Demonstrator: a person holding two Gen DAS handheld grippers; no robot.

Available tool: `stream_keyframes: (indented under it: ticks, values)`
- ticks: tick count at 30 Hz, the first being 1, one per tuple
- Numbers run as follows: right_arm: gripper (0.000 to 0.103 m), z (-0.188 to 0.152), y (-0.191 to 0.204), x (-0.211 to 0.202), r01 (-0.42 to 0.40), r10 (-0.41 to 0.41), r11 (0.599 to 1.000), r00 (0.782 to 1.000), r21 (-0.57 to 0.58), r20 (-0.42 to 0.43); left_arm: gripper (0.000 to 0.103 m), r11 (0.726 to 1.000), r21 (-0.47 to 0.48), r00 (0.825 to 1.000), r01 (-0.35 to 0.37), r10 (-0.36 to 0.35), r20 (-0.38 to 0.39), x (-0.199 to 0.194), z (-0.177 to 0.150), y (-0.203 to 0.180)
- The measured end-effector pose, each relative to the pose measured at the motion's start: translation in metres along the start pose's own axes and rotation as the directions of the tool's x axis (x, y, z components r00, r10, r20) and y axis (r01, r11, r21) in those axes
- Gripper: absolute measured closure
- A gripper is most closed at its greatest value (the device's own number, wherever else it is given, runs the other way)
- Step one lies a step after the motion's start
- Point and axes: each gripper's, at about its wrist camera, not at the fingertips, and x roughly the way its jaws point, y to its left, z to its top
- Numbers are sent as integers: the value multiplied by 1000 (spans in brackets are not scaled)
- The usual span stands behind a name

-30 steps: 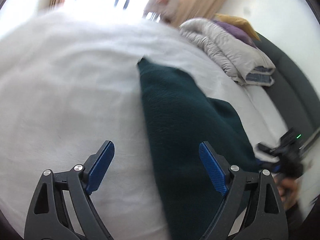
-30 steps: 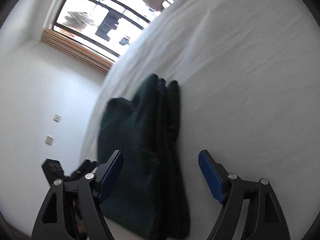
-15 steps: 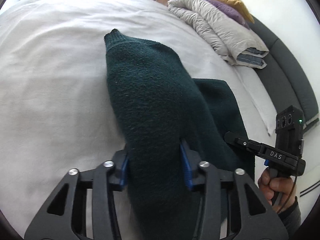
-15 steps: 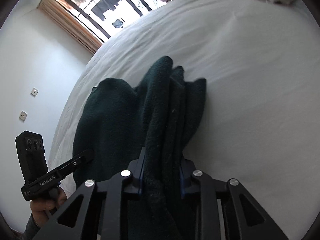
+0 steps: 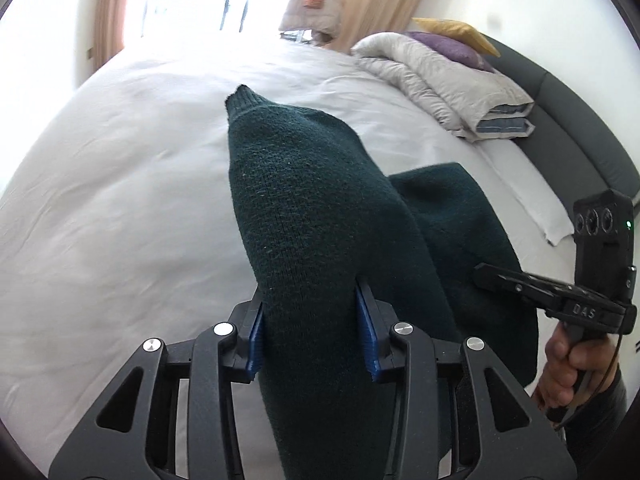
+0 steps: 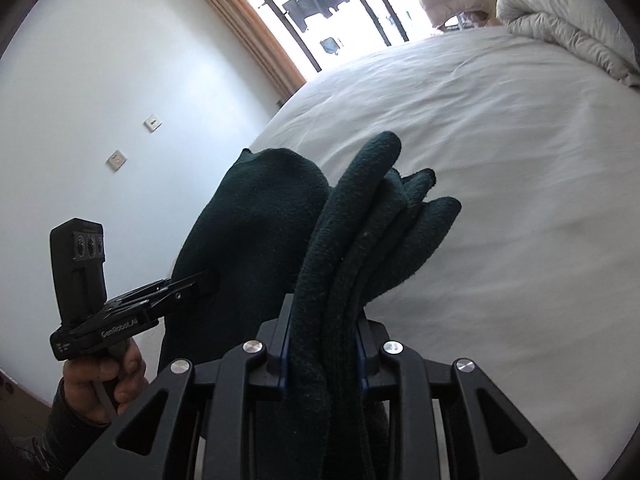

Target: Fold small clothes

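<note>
A dark green knitted sweater is held up over a white bed. My left gripper is shut on one bunched end of it, with a cuffed tip sticking up ahead. My right gripper is shut on several stacked folds of the same sweater. Each gripper shows in the other's view: the right one at the right edge, the left one at the left, both biting the sweater's near edge. The sweater's lower part hangs out of sight below the jaws.
A folded grey-white duvet with purple and yellow pillows lies at the head of the bed by a dark headboard. A window with tan curtains is beyond the bed. A white wall with sockets is at the left.
Both grippers went from open above the flat sweater to shut on its near edge, then lifted it off the bed. The views have tilted up toward the window.
</note>
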Motion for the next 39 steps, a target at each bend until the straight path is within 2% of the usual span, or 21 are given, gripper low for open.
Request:
stream_keyframes:
  ticks: [6,8,11,13,14,15,17,19,22,24,25,26,29,32,35,37,39]
  values:
    - [77,-48,27,13,-25,26,999,999,28,-46,67,1000,-2,1000,-20,20,-8,-51,-67,38]
    - [77,-59,25,20,-24,27,998,998,54,-62,66,999,-34,1000,-15,15,-18,-53,-86,51]
    - [76,-82,1,34,-5,17,988,997,152,-78,64,997,-68,999,-36,33,-42,-37,-116,68]
    - [72,-96,-25,37,-47,64,964,996,261,-58,55,996,-76,999,-37,36,-25,-31,-129,79]
    - [67,-102,-35,35,-71,87,950,995,305,-38,44,995,-97,999,-32,30,-18,-30,-133,85]
    - [67,-107,-44,32,-118,129,932,992,342,-8,29,991,-132,999,-30,28,-16,-28,-137,93]
    - [66,-114,-47,27,-143,149,924,989,355,10,24,982,-189,1000,-9,9,-5,-27,-141,104]
    - [60,-115,-47,21,-132,138,926,990,353,7,24,980,-197,1000,-5,6,8,-32,-144,106]
    - [50,-111,-48,9,-99,96,919,995,381,29,24,979,-200,999,-34,37,11,-36,-145,102]
    - [44,-113,-49,-8,-50,28,921,998,387,62,24,979,-182,994,-91,102,49,-53,-148,95]
    - [43,-111,-44,-16,-24,-7,923,997,383,79,24,978,-157,985,-139,153,81,-64,-149,89]
    - [43,-107,-40,-23,-31,-7,929,995,370,101,25,976,-130,976,-173,188,112,-74,-149,82]
    - [43,-87,-19,-28,-143,105,943,984,302,141,25,981,-34,968,-189,192,163,-87,-143,62]
    - [43,-70,11,-11,-225,206,953,972,202,111,25,976,40,969,-212,205,139,-75,-136,50]
    - [43,-61,20,25,-228,228,957,973,178,24,25,973,34,971,-228,225,84,-53,-134,51]
    - [43,-61,17,50,-191,200,959,980,209,-21,24,973,33,974,-227,226,25,-31,-137,48]
    - [46,-64,5,58,-186,197,955,980,230,-22,20,981,-3,980,-196,196,33,-26,-140,55]
